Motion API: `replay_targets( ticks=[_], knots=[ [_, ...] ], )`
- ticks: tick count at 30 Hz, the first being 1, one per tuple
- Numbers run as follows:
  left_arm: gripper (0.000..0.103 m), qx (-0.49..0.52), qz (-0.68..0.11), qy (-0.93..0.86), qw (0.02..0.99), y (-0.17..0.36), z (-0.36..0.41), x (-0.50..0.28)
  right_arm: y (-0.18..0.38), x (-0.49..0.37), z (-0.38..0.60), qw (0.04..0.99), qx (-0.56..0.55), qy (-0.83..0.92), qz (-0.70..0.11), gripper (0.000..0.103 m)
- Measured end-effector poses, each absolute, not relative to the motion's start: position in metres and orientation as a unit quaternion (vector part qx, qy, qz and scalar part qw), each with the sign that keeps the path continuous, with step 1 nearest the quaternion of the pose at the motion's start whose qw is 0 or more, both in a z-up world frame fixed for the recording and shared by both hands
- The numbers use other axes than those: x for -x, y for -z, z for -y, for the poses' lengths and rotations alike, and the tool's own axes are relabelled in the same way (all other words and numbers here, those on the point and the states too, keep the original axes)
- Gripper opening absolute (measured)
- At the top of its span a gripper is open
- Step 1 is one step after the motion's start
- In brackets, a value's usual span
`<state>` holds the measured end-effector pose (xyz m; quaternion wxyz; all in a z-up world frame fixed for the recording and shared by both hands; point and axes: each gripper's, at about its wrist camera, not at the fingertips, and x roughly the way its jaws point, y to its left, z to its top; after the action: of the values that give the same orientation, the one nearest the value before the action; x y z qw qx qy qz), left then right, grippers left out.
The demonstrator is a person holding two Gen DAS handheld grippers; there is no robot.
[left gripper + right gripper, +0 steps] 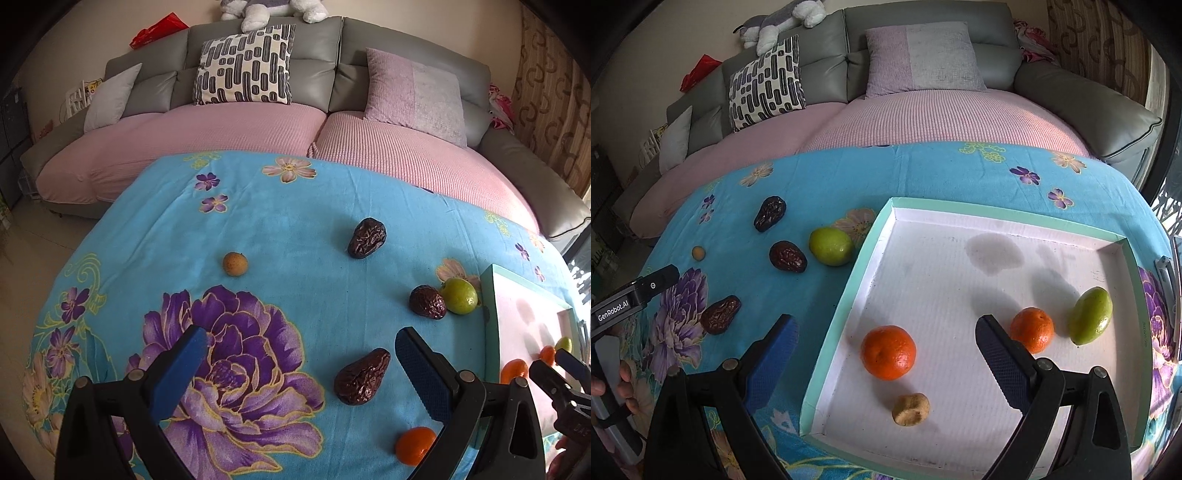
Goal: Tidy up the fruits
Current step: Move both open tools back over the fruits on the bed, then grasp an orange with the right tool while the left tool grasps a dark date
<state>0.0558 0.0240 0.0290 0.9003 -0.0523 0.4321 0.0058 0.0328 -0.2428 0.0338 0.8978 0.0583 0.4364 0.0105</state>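
While both grippers hang over the flowered blue cloth (295, 221), neither has hold of anything: the left gripper (301, 354) has its blue pads spread wide above the big purple bloom, and the right gripper (886, 339) is just as wide open over the near edge of the tray (846, 295). Closest to the left one lie an orange (415, 445) by its right finger and a wrinkled dark date (362, 376) between the pads. Inside the white tray with the mint rim, nearest first, sit a small tan fruit (910, 409), a large orange (888, 352), a smaller orange (1032, 329) and, touching it, an elongated green fruit (1090, 315). Beyond on the cloth, a second date (427, 302) rests against a round green fruit (460, 296) just beside the tray's corner; a little tan longan (235, 263) lies well apart to the left, and a third date (366, 238) lies farther back. Behind the table stands the grey sofa (258, 48) with a pink cover.
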Motion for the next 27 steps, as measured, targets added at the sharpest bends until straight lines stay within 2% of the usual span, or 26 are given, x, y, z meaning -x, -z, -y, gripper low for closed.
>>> replay_targets(
  ticks=[5,12,20,27],
  knots=[
    [0.103,0.062,-0.447,0.013,0.892,-0.028,-0.026,-0.057,-0.042,-0.028,0.226,0.907,-0.067,-0.058,-0.411,0.097],
    [0.102,0.092,-0.47,0.034,0.877,-0.019,-0.03,-0.061,-0.044,-0.026,0.209,0.904,-0.06,-0.078,-0.415,0.097],
    [0.101,0.093,-0.494,0.056,0.863,-0.007,-0.025,-0.068,-0.031,-0.028,0.183,0.881,-0.044,-0.139,-0.451,0.096],
    [0.1,0.097,-0.5,0.059,0.859,-0.002,-0.028,-0.069,-0.023,-0.025,0.166,0.868,-0.017,-0.159,-0.47,0.091]
  ],
)
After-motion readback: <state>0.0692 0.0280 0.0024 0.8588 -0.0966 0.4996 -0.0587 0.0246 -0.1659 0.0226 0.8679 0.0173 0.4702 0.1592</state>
